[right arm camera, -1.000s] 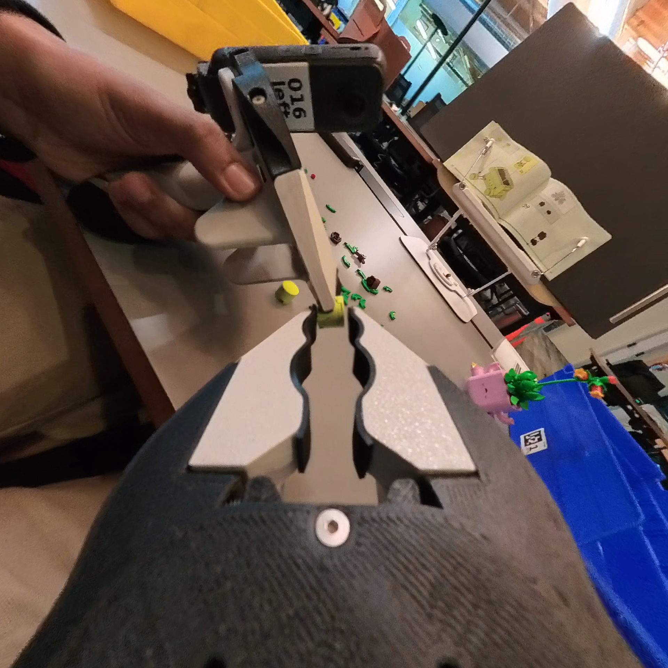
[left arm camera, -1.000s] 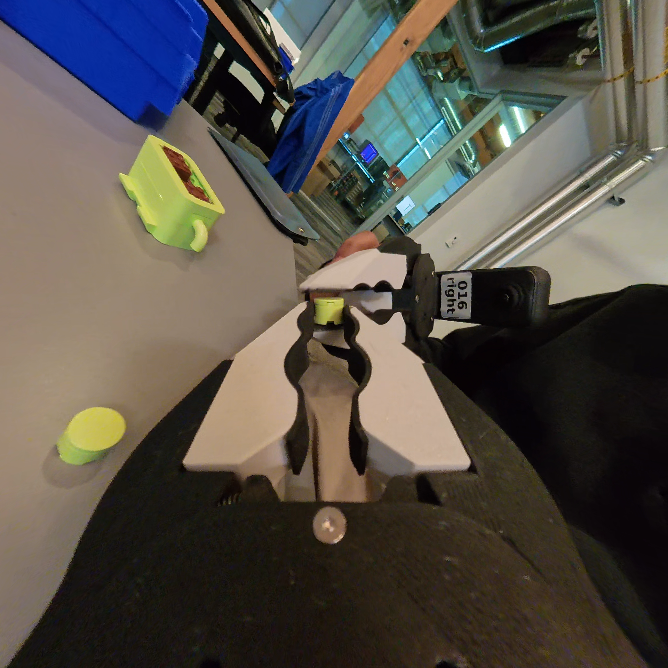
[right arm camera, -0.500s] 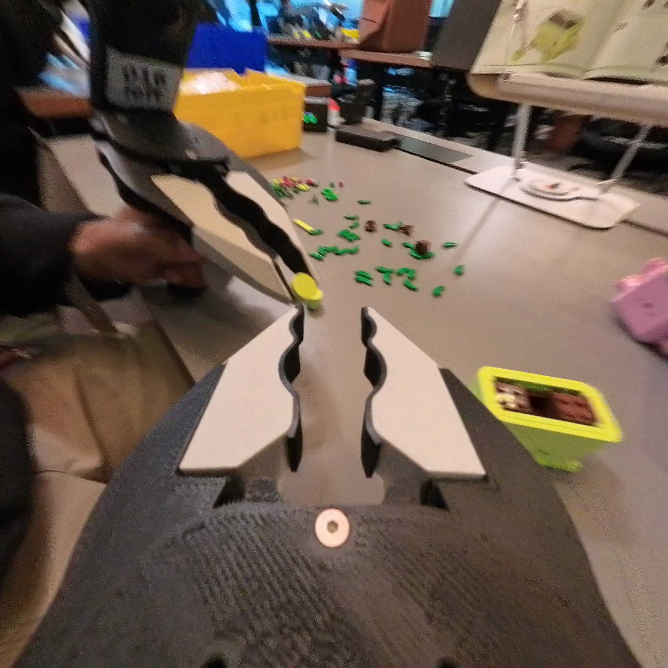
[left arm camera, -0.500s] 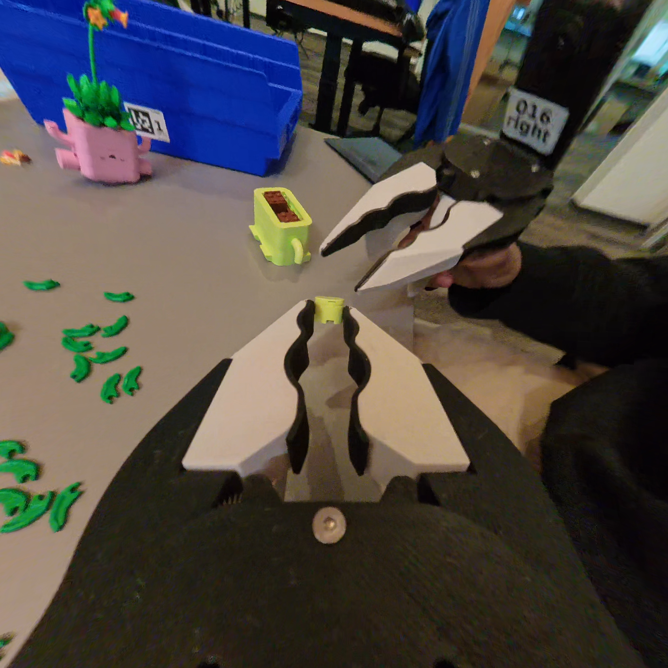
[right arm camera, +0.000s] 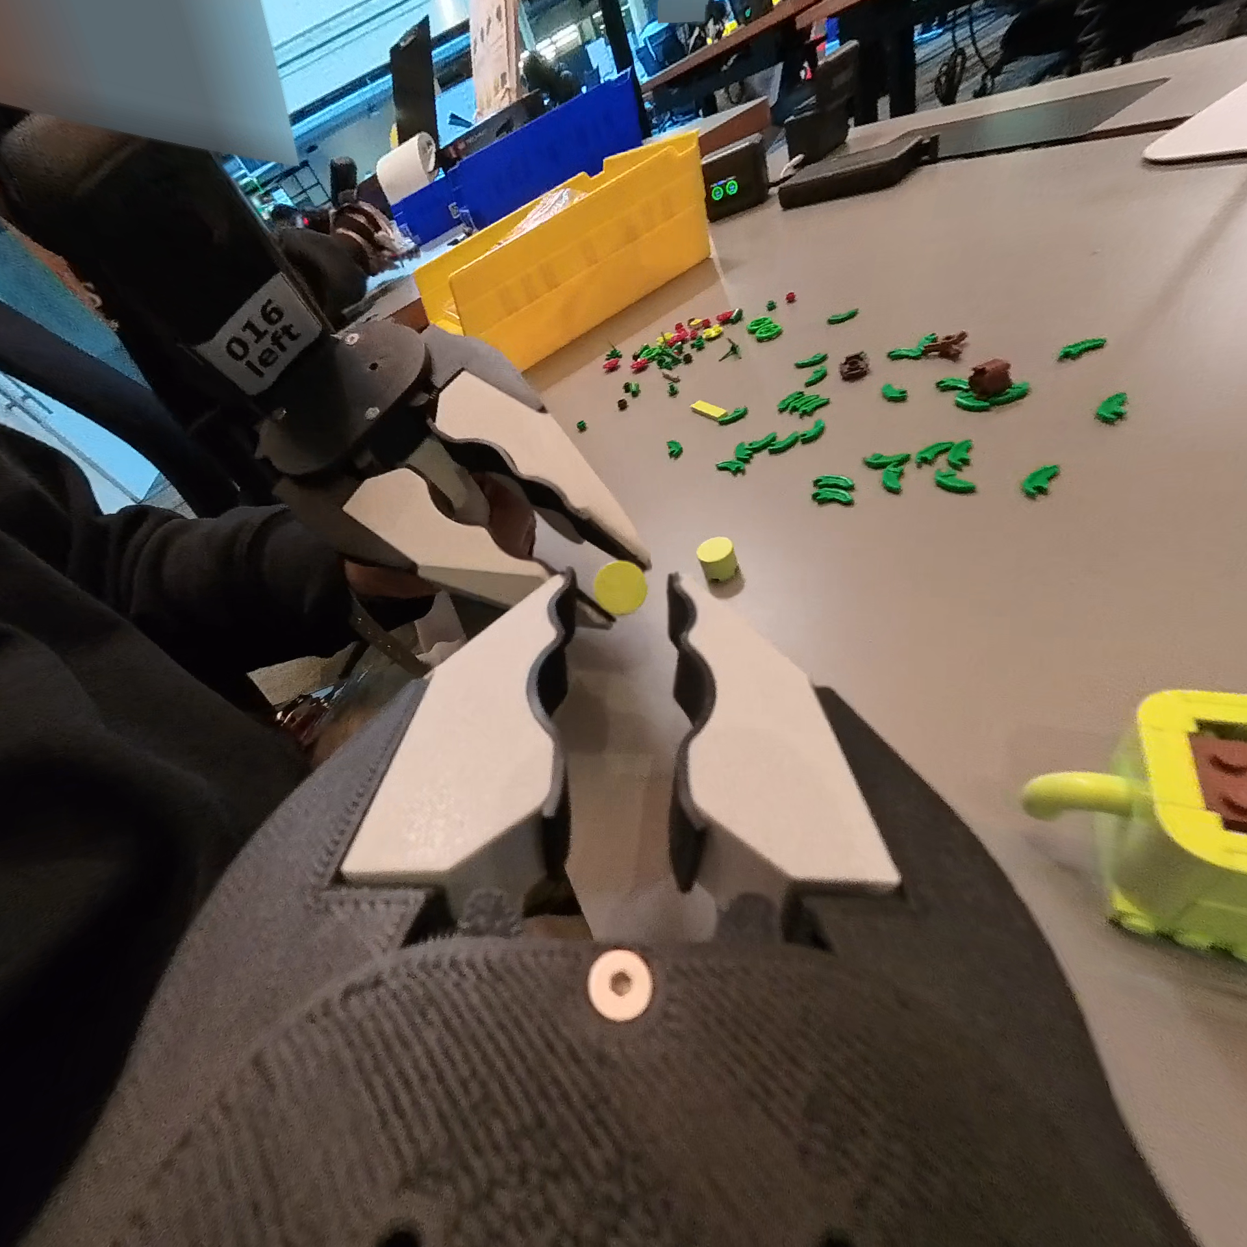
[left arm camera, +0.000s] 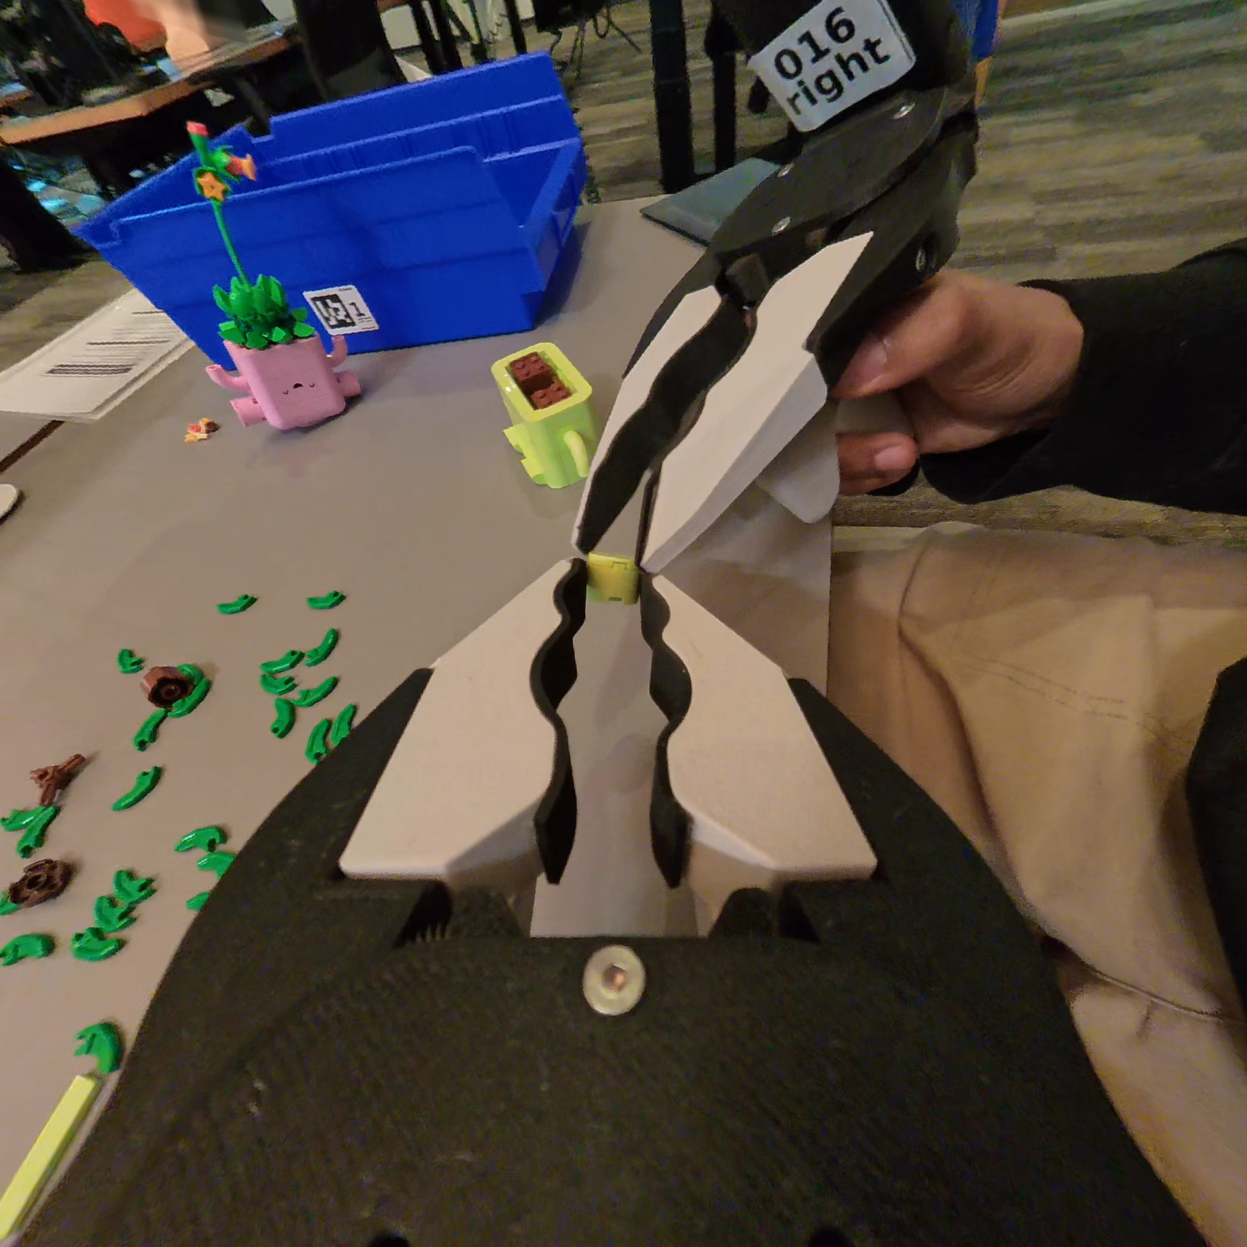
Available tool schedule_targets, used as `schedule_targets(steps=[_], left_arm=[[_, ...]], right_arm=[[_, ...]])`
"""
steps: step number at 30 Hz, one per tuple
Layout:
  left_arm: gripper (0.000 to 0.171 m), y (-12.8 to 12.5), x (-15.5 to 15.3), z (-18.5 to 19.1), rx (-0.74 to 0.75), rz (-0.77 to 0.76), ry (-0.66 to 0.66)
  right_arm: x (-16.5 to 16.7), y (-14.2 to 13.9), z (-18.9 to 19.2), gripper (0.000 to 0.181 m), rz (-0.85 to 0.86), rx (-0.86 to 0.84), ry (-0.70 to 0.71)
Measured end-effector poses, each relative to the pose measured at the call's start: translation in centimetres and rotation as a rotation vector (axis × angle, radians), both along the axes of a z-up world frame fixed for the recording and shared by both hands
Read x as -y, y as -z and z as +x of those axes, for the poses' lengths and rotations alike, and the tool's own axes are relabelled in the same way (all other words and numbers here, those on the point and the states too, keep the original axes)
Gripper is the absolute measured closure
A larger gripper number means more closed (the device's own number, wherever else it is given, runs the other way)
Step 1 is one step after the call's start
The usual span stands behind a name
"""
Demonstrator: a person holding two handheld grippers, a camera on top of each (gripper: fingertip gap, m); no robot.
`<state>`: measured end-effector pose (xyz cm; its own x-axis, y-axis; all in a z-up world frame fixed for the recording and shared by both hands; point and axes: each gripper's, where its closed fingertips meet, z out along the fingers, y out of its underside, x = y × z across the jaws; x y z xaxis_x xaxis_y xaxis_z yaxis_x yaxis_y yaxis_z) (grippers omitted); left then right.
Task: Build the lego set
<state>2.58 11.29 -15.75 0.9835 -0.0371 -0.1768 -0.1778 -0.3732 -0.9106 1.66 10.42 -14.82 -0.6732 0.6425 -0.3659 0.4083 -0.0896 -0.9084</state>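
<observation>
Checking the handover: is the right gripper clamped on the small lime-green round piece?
No: the right gripper is open, its tips apart beside the small lime-green round piece.

The lime pot (right arm camera: 1187, 830) is blurred in the right wrist view and cut by the right edge; its brown filling shows only in part. The lime piece (left arm camera: 612, 577) sits pinched in the left tool (left arm camera: 612, 580), so its sides are hidden. A yellow strip (left arm camera: 44, 1140) runs off the bottom-left corner in the left wrist view. The far red and yellow bits (right arm camera: 675, 341) by the yellow bin (right arm camera: 573, 270) are too small to tell apart. The blue bin (left arm camera: 378, 223) hides its inside.
</observation>
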Motion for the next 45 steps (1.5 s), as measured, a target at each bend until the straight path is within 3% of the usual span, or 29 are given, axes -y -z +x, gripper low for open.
schedule_targets(steps=[2,10,17,24,31,37,45], left_arm=[[0.158,0.1,0.1,0.1,-0.028,-0.007,0.005],[0.158,0.0,0.2,0.2,-0.064,0.006,0.015],[0.158,0.3,0.2,0.3,-0.117,-0.003,0.008],[0.158,0.3,0.2,0.2,-0.092,-0.007,0.012],[0.135,0.0,0.2,-0.8,0.0,0.002,-0.019],[0.13,-0.2,0.3,-1.1,0.003,0.013,-0.031],[0.131,0.6,0.1,-1.0,0.088,-0.04,-0.013]], right_arm=[[0.1,0.1,0.1,0.167,0.002,0.007,-0.01],[0.0,0.3,-0.1,0.159,-0.007,0.021,-0.008],[0.4,0.4,0.2,0.167,-0.002,0.026,-0.039],[0.4,0.5,0.1,0.167,-0.007,0.039,-0.037],[0.2,1.0,-0.4,0.167,0.036,0.037,0.007],[-0.3,0.6,-0.6,0.167,-0.005,0.039,0.031],[-2.3,1.8,-1.2,0.167,0.096,0.059,0.138]])
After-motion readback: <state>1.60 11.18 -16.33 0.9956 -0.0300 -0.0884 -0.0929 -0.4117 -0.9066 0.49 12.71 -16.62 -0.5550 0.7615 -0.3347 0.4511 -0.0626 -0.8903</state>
